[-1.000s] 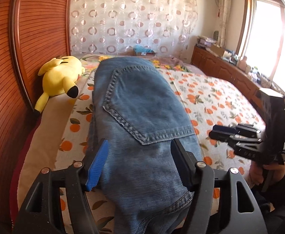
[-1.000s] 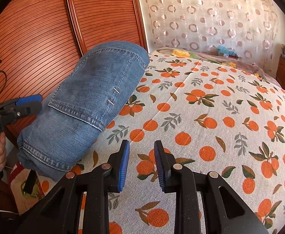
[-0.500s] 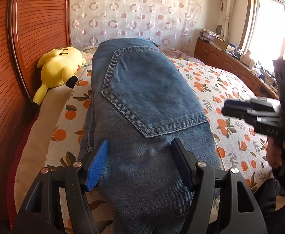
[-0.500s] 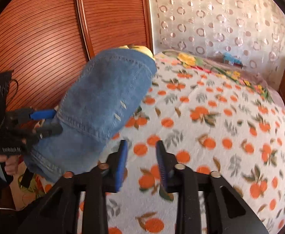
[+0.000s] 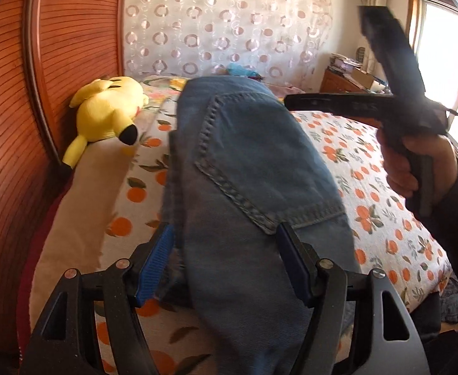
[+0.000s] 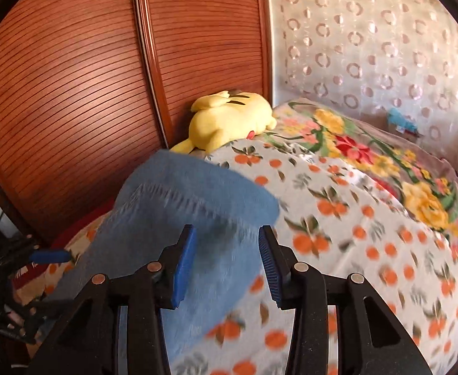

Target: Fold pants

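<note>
Blue jeans [image 5: 254, 168] lie folded lengthwise on the orange-print bedspread [image 5: 369, 193], a back pocket facing up, the near end hanging off the bed's edge. My left gripper [image 5: 226, 259] is open, its fingers on either side of the jeans near the waist end. My right gripper [image 6: 227, 259] is open above the jeans [image 6: 182, 206], over their far part. In the left wrist view the right gripper [image 5: 294, 103] reaches in from the right, held by a hand, above the far end of the jeans.
A yellow plush toy [image 5: 110, 109] lies at the left by the red slatted wooden panel [image 5: 10, 125]. A floral blanket [image 6: 369, 150] covers the far end of the bed. A patterned curtain [image 5: 229, 25] and a cluttered wooden cabinet [image 5: 348, 78] stand behind.
My right gripper has swung left and up over the jeans and opened wider. My left gripper stays open around the jeans, with the view shifted slightly.
</note>
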Tool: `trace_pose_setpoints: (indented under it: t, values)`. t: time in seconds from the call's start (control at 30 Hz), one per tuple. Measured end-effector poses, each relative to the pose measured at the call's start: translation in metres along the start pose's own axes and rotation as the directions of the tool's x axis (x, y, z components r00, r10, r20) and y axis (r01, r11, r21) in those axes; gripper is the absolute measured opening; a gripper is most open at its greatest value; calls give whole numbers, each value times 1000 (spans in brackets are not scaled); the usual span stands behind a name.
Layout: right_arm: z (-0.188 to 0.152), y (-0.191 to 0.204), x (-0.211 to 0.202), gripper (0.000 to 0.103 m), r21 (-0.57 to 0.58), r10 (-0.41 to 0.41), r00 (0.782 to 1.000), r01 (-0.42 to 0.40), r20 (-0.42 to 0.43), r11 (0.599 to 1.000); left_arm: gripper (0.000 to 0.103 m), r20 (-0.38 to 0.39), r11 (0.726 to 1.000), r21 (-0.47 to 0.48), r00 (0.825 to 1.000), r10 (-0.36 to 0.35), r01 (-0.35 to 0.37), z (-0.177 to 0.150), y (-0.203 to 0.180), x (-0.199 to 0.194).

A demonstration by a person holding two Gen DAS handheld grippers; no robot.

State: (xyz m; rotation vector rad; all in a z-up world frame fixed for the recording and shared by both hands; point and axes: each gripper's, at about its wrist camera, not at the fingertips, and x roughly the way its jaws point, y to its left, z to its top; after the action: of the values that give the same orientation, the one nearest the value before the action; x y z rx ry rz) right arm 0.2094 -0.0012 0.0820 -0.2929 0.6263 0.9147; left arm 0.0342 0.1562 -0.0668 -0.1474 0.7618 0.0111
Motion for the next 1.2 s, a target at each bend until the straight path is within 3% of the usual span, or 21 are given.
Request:
trace_pose_setpoints:
  t: [0.23, 0.33, 0.57, 0.77, 0.9, 1.03, 1.1, 1.2]
  values:
    - [10, -34, 61, 51, 25, 1, 996, 2, -93, 1000, 69, -46, 999, -42, 999, 3, -5, -5, 15, 23]
    - [14, -47, 78, 57, 70, 52, 993, -44, -103, 997, 69, -49, 996, -79, 998, -30, 26, -8, 23, 27]
    - [19, -69, 85, 60, 165, 160, 983, -145, -85, 976, 69, -58, 995, -90, 997, -46, 40, -8, 23, 27]
    - [15, -78, 86, 61, 178, 184, 980, -169, -69, 969, 70, -57, 987, -138, 994, -89, 80, -12, 31, 31]
    - [10, -82, 75, 61, 194, 222, 974, -211, -38, 958, 70, -68, 989, -135, 995, -75, 65, -10, 31, 28]
    - [5, -77, 75, 68, 171, 219, 974, -206, -60, 963, 70, -85, 990, -133, 994, -64, 53, -13, 33, 26]
    - [2, -78, 85, 74, 181, 206, 974, -187, -92, 966, 77, -93, 986, -157, 993, -72, 57, -16, 38, 29]
    - [0, -75, 98, 74, 196, 216, 968, -188, -130, 962, 77, -89, 985, -164, 994, -66, 51, -18, 38, 29]
